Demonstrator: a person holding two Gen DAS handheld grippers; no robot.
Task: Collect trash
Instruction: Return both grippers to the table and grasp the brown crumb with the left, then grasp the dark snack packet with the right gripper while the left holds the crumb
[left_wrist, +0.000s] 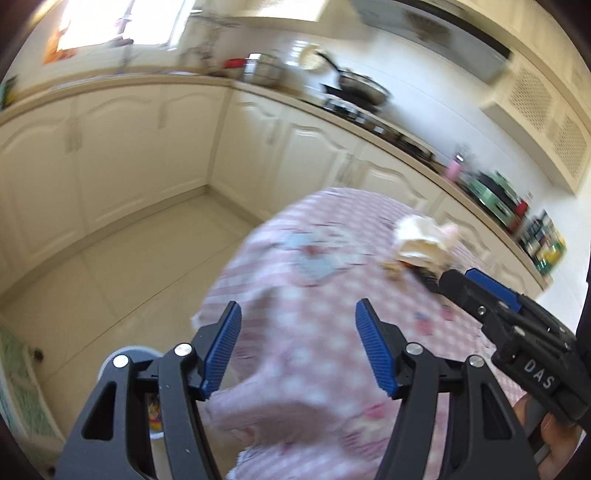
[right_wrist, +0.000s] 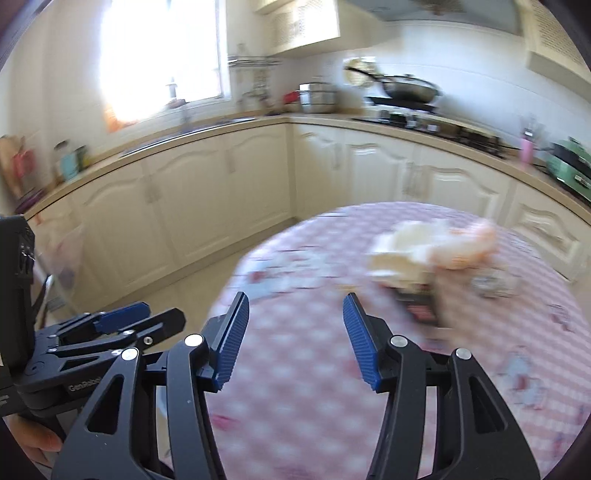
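Observation:
A heap of trash, pale crumpled paper with a dark wrapper beneath, lies on the far right of a round table with a pink checked cloth. It also shows in the right wrist view, blurred, with the cloth below. My left gripper is open and empty over the table's near left edge. My right gripper is open and empty above the cloth, short of the heap. The right gripper also shows in the left wrist view, close to the heap.
Cream kitchen cabinets and a counter wrap around behind. A wok sits on the stove; pots, bottles and boxes stand along the counter. A grey round bin rim is on the tiled floor left of the table.

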